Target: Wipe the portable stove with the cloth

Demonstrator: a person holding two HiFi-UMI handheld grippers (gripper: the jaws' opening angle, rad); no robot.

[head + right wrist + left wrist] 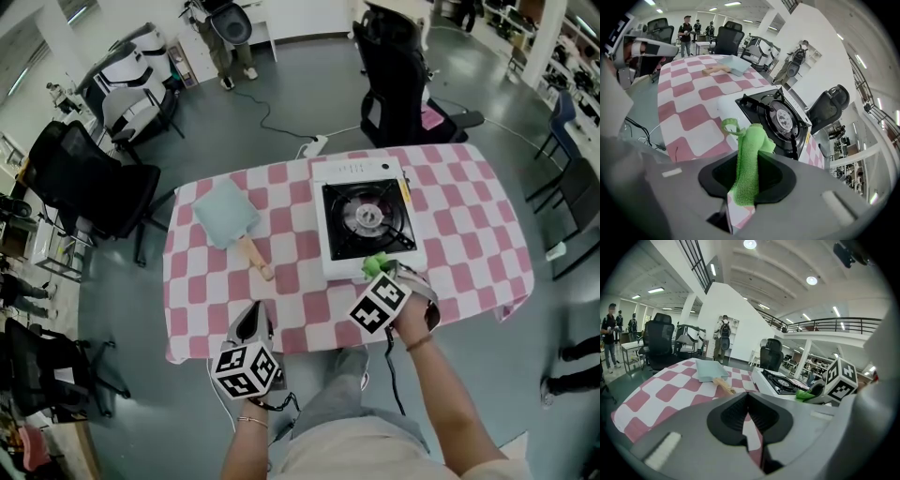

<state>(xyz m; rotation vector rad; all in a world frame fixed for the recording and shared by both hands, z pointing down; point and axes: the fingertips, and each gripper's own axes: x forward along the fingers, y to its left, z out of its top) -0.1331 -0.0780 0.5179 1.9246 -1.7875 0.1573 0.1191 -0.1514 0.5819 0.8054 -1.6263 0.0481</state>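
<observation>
My right gripper (pixel 746 190) pinches the green cloth (pixel 750 150) at the stove (pixel 364 217) near edge. My left gripper (pixel 749 411) is closed on nothing, left of the stove. I judge wiping unstarted: 0 passes done, all remains.

Green cloth (pixel 749 159), pink-white checked tablecloth (pixel 291 216)

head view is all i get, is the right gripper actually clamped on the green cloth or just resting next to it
Observer: Clamped. The right gripper view shows the right gripper with its jaws shut on the green cloth, and a folded strip of it sticks out past them.
Operator: ok and the left one, holding anything
Observer: No. In the left gripper view, the left gripper has its jaws together with nothing between them.
</observation>
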